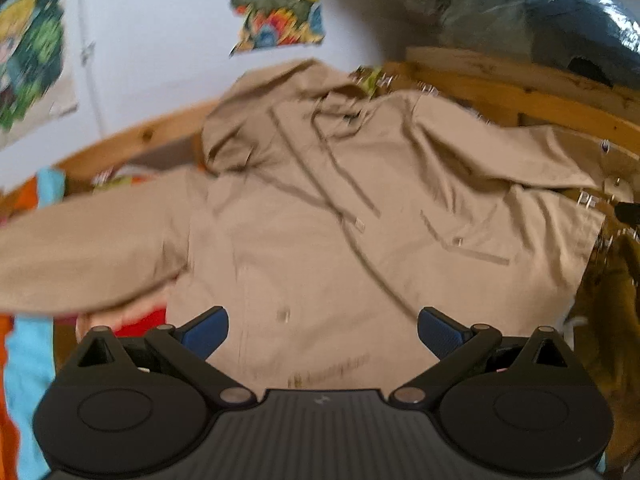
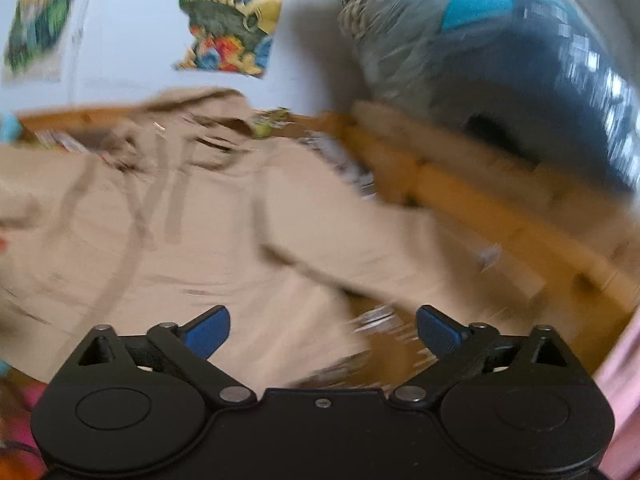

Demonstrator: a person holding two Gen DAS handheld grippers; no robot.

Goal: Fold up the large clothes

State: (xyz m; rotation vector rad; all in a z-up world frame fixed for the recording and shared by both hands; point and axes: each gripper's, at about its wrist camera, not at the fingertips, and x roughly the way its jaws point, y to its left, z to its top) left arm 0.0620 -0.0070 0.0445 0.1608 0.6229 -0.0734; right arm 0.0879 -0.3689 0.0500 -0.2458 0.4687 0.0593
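Across the bed (image 1: 500,80), inside its wooden frame, lies a beige hooded jacket (image 1: 320,208), front up, hood (image 1: 272,108) toward the far edge by the white wall (image 1: 160,40), drawstrings (image 1: 340,184) trailing down the chest. Spread out but not yet folded: one sleeve (image 1: 80,240) stretches toward the left edge over bright orange and blue cloth (image 1: 24,360), the other sleeve (image 2: 360,240) runs toward the right edge beside the wooden rail (image 2: 480,208). Paper posters (image 1: 268,4) hang on the wall; a bundle wrapped in clear plastic (image 1: 560,20) sits past the far right corner.

Left gripper (image 1: 322,334) hovers over the hem near the bed's near edge, blue pads spread wide, nothing between them. Right gripper (image 2: 322,334) hangs above the jacket's right side near the armpit, likewise released and empty; heavy blur there, so exact height over the cloth cannot be told.

Looks like the very start of the folding, with the garment laid flat and no fold made. Probably calls next for pinching a sleeve near the cuff and carrying it across the chest. Needs a clean bite on one layer only, clear of the drawstrings, and a low sweep so the body does not drag along.
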